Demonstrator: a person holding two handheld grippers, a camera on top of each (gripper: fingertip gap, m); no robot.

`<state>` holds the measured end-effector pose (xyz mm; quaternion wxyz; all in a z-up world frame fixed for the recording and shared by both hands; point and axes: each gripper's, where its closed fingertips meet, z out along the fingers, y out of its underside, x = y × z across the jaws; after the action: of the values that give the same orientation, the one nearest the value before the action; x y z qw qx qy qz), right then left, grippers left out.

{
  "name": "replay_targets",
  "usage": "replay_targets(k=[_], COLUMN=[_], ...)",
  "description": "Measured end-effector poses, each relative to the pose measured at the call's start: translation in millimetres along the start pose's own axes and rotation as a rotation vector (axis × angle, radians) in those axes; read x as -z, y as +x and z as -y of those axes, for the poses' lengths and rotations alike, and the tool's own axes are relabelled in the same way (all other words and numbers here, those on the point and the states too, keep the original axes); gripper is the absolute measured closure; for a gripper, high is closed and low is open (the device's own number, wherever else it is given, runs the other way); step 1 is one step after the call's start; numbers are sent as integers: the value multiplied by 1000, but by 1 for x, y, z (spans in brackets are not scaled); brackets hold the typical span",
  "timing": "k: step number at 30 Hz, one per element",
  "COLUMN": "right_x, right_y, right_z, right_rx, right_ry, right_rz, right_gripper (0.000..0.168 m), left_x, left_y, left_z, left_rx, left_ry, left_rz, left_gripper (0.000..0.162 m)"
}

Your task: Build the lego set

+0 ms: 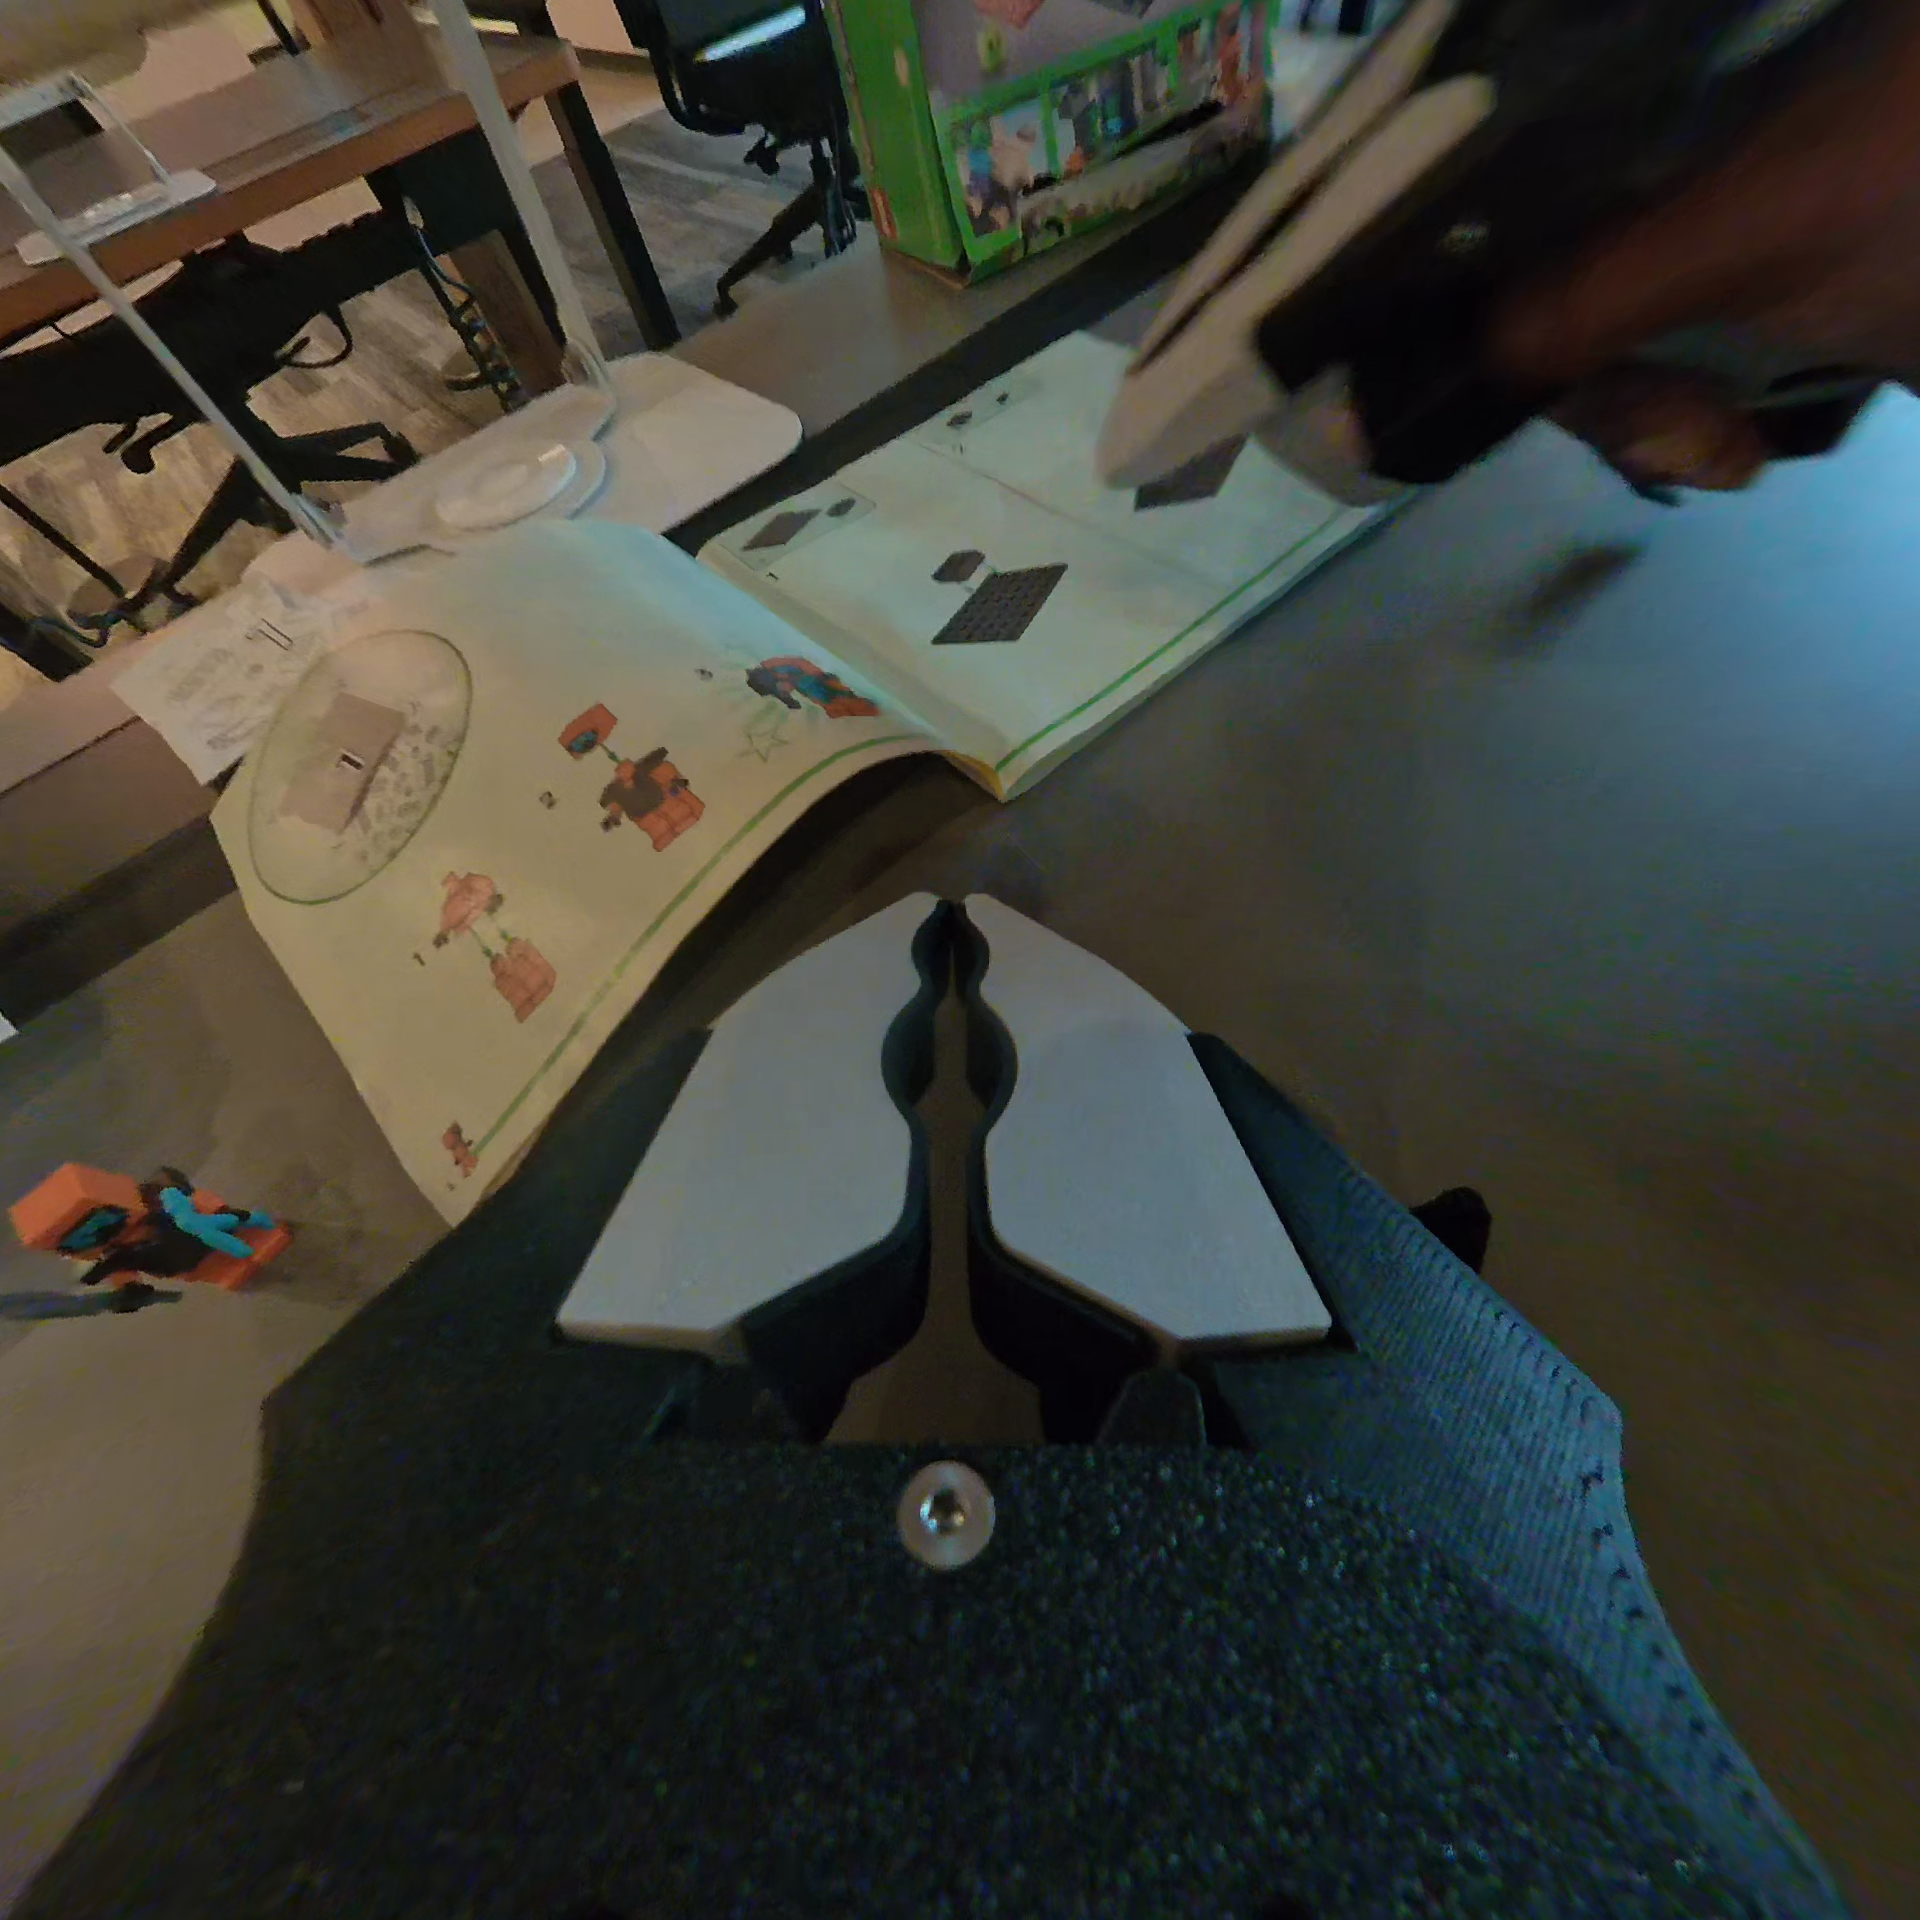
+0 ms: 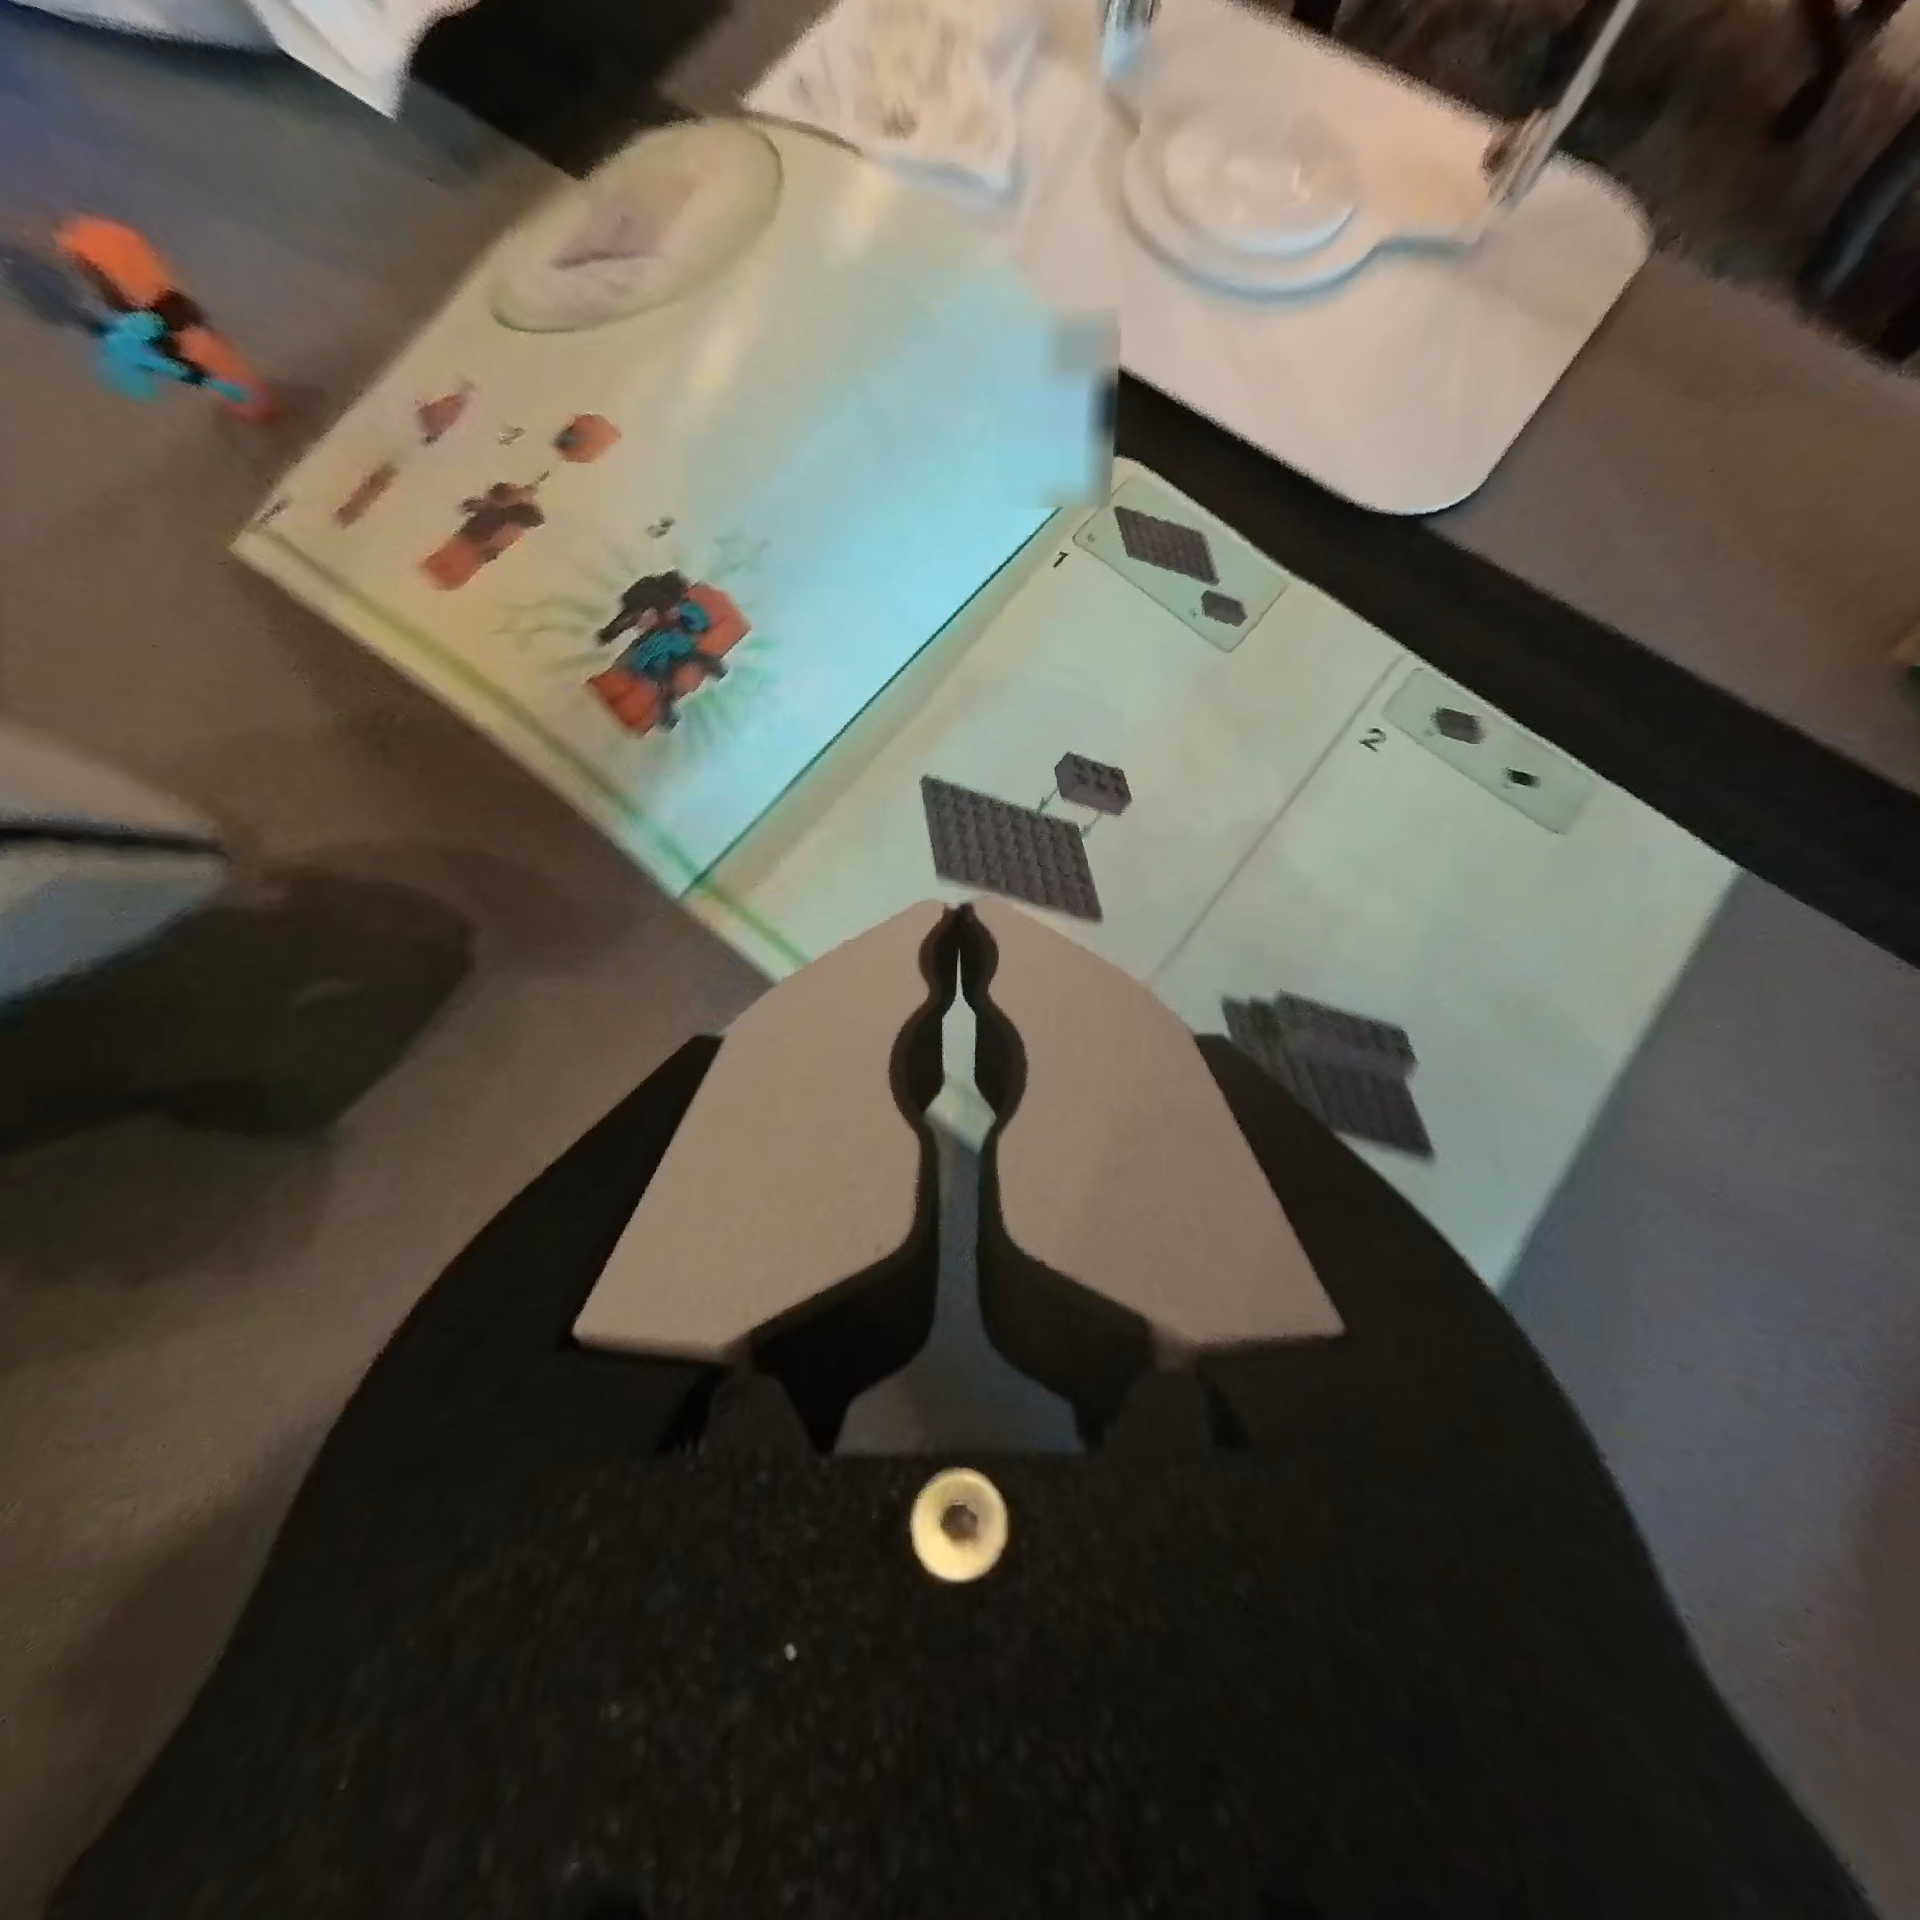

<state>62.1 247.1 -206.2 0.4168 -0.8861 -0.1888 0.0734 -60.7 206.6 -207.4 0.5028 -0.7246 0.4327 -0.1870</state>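
- On the far left of the desk (image 1: 1455, 935) I am seeing a small orange figure (image 1: 145, 1236) with blue arms lying on its side; I am taking it as the one finished piece of the set.
- Just right of it the open booklet (image 1: 582, 748) is lying flat. Its left page is showing that figure's steps and its right page is showing a dark plate with a brick going on, so I am judging that the main build is only beginning and nearly all of it is left.
- My left gripper (image 1: 954, 906) is hovering low over the desk at the booklet's near edge, its tips pressed together and pinching nothing.
- My right gripper (image 2: 958, 908) is hanging over the booklet's right page, tips likewise meeting and empty; its picture is blurring.
- I am finding no loose bricks or plates on the desk in either view, so parts must be fetched before anything else.
- Behind the booklet a white base (image 1: 707, 436) is carrying a clear stand.
- Farther right the green box (image 1: 935, 135) is standing at the back of the desk; I cannot tell what is inside it.
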Motion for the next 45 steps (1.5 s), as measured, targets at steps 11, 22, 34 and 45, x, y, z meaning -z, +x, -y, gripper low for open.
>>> replay_targets(k=[11, 22, 34, 45], right_x=[72, 85, 85, 83], right_y=[-26, -51, -75, -78], right_z=[-50, -52, -50, -55], right_rx=[-29, -91, -55, -62], right_ry=[132, 209, 223, 208], right_rz=[33, 160, 270, 302], right_gripper=[168, 168, 168, 168], left_x=[14, 124, 336, 293], left_y=[1, -17, -160, -215], left_z=[24, 45, -56, -149], left_rx=[-18, 207, 216, 227], left_ry=[91, 229, -188, -620], left_rz=[16, 166, 604, 251], left_gripper=[162, 162, 162, 127])
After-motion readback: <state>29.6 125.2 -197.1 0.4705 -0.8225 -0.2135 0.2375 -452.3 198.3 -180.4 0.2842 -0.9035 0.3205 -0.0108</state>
